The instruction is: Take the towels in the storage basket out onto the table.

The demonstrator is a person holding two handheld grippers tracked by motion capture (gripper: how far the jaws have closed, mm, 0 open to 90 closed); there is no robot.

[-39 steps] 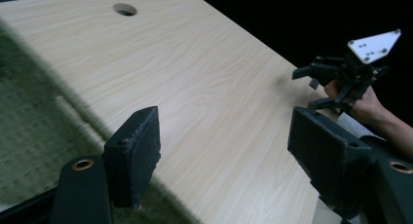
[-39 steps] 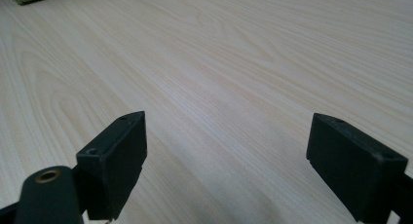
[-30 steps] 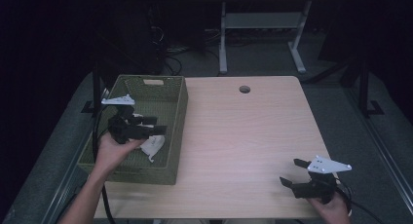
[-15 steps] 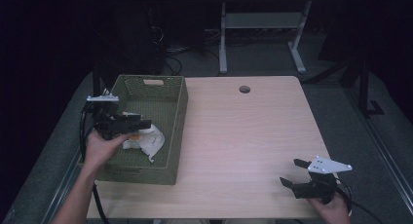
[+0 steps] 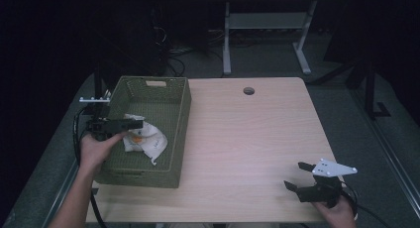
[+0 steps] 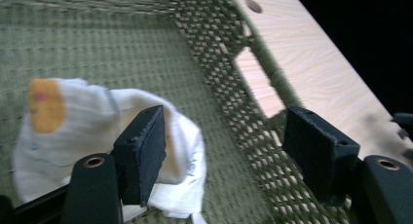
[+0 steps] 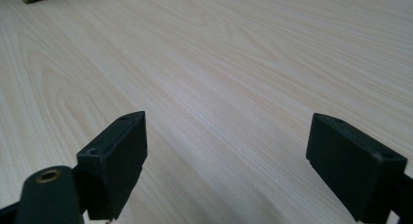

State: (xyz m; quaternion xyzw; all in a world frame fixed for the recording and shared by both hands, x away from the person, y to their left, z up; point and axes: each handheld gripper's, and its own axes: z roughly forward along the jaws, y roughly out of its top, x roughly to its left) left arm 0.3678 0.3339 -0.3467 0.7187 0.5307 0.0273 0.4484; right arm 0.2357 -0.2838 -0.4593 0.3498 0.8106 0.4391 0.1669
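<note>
The white cloth (image 5: 143, 139) lies crumpled inside the green basket (image 5: 181, 119); it looks light, soft and limp, best pinched at a raised fold; the left gripper (image 6: 224, 156) has just been closing slightly, jaws apart and empty, beside it; the right gripper (image 7: 226, 160) rests released on the table (image 5: 257, 139).

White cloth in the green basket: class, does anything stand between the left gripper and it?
Nothing visible does. The left gripper, jaws open, reaches over the basket wall; the white cloth lies on the basket floor, just beyond one jaw, uncovered.
</note>
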